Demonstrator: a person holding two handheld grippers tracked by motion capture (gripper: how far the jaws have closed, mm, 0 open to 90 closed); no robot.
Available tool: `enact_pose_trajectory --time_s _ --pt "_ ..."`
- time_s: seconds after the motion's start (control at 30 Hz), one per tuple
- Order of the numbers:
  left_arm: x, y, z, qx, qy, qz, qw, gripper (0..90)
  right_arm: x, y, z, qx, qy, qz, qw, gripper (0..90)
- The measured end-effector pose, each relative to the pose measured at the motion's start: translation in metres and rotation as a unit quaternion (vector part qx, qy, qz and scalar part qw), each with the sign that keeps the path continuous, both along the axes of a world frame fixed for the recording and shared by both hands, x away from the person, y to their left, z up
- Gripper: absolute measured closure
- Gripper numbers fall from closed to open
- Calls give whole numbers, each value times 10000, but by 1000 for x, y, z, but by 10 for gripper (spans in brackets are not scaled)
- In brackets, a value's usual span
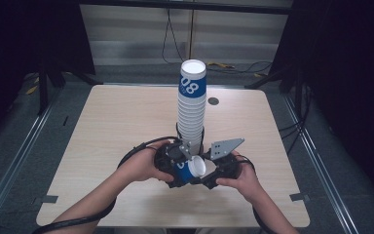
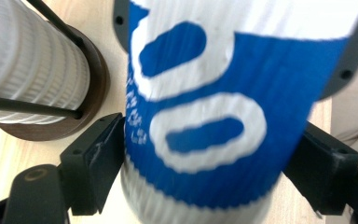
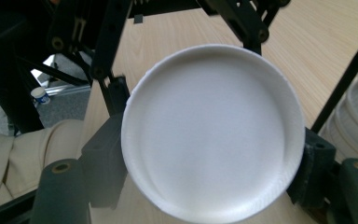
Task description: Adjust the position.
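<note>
1. The left tool [image 1: 179, 168] is clamped on a blue and white paper cup [image 1: 191, 169] — in the left gripper view its two black jaws press the cup's [image 2: 205, 116] wall from both sides, just above the white ribbed band.
2. The right tool [image 1: 213, 171] faces the same cup from the other side. In the right gripper view the cup's white round end [image 3: 213, 130] sits between its jaws, which lie against the rim on both sides; I cannot tell if they really press it or only touch it.
3. The cup lies on its side between the two tools, low above the desk [image 1: 117, 126], near the front edge and about at the middle of its width.
4. The person's left hand [image 1: 143, 165] and right hand [image 1: 246, 178] hold the tools, and the forearms come in from the bottom of the high view.
5. Just behind the tools stands a tall stack of cups [image 1: 191, 105] — white ribbed walls, with one blue cup on the top.
6. The stack stands upright on a dark round base [image 2: 91, 88] with thin black rods at its sides.
7. A small dark round disc [image 1: 213, 101] is in the desk surface, to the right of the stack and farther back.
</note>
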State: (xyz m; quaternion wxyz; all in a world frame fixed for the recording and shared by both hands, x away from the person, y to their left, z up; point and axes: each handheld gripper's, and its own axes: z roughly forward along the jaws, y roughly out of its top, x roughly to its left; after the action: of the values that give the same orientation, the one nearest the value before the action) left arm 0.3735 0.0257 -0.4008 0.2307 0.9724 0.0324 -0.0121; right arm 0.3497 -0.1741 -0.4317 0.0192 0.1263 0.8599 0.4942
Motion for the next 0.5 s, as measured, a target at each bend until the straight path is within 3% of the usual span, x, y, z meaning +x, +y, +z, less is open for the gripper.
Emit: enact_pose_trajectory --time_s 0.07,0.23,0.5 --pt "-1 0 2 -36 -1 -53 10000 171 0 -1 -1 -1 18 -25 10000 269" --pt "-1 0 4 162 -71 42 9998 169 0 0 -3 -62 39 7 10000 270" --pt "0 9 10 27 -33 118 9999 183 3 -8 -3 -18 21 -131 9999 269"
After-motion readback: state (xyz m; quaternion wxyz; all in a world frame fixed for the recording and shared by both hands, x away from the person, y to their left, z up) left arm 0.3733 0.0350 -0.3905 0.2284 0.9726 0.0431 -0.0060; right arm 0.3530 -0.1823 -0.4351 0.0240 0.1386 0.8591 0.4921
